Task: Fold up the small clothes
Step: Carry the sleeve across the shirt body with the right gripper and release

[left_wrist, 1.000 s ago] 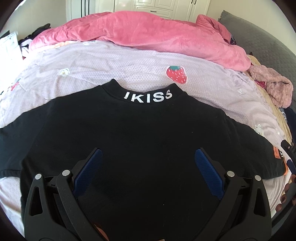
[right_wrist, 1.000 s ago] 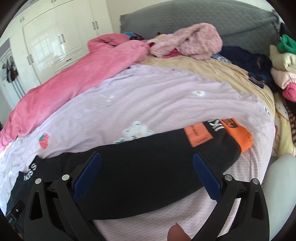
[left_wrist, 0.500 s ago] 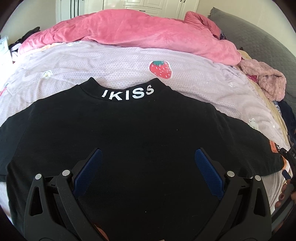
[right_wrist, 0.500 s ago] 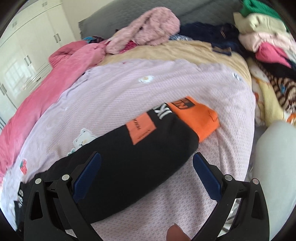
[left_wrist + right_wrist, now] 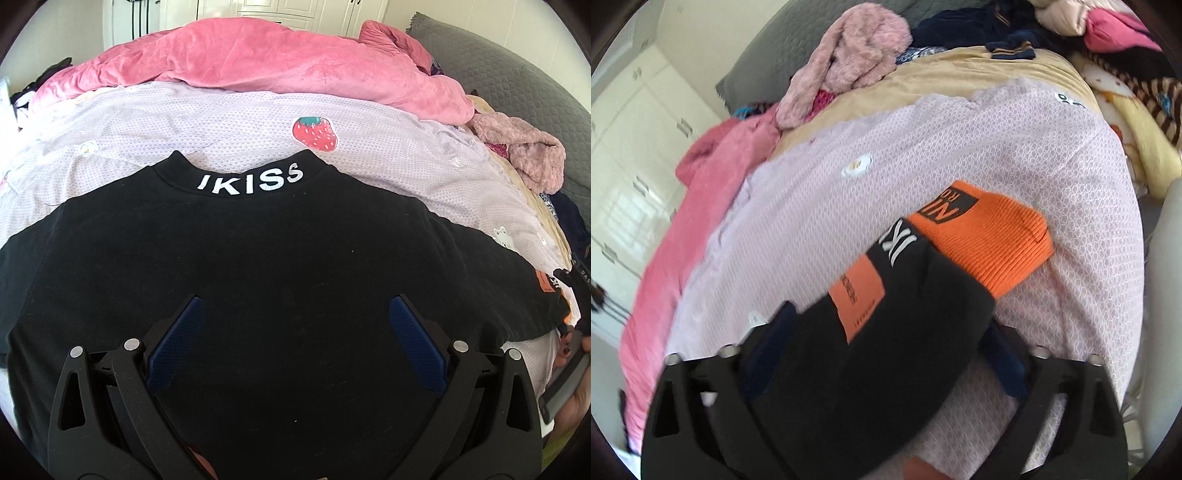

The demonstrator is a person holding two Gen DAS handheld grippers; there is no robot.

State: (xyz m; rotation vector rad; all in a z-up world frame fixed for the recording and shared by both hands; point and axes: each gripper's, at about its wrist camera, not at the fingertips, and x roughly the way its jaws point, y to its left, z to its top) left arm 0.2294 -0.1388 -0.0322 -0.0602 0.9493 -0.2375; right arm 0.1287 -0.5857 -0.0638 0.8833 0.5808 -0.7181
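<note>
No fold made yet: black long-sleeved top with white "IKISS" collar lettering (image 5: 288,280) lies spread flat on the lilac mesh bedsheet (image 5: 229,125). Left gripper (image 5: 295,325) hovers over its back, jaws wide and empty. Right gripper (image 5: 886,343) has just been closing around the sleeve with orange ribbed cuff (image 5: 982,240); cannot tell if it's pinched yet. Both sleeves and body remain.

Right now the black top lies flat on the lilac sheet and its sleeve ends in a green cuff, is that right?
Not quite. The black top does lie flat on the lilac sheet, but the right wrist view shows its sleeve ends in an orange cuff, not green.
</note>
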